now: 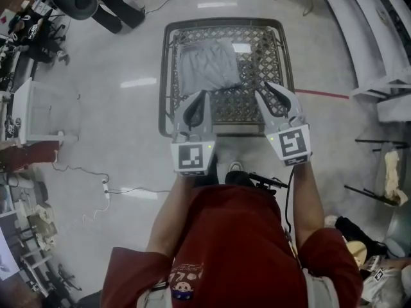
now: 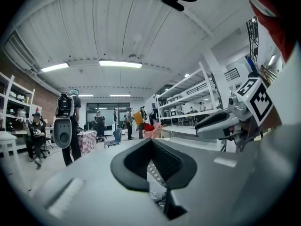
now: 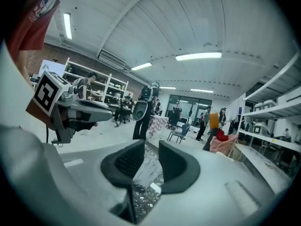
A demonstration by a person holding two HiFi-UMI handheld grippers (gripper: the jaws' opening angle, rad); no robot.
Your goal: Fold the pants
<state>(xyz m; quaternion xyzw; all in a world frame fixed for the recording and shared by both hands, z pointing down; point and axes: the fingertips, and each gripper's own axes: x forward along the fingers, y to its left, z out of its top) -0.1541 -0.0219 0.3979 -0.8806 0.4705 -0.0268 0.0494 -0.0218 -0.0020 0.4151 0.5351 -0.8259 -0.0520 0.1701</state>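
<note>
While I'm standing at the near end of the lattice-top table [image 1: 225, 22], I'm holding both tools out over it, side by side and well apart, marker cubes [image 1: 192, 158] facing up at me. The pants [image 1: 205, 66] are lying on the far left part of the tabletop as a compact grey bundle, flat on the lattice, nothing on top of them. My left gripper [image 1: 204, 95] is sitting clenched with its pads together and nothing between them. From the head view its tips are showing just short of the bundle's near edge, and I can't tell how far above the cloth they are. The left gripper view is showing only lattice and a sliver of grey cloth below the tips. My right gripper [image 1: 270, 87] is sitting released, jaws parted with a clear gap, gripping nothing, over the near right part of the table and away from the cloth. Its own view is looking through that gap at the pants lying beyond the tips, not touching them. A red line [image 1: 321, 95] is running across the floor to the table's right.
</note>
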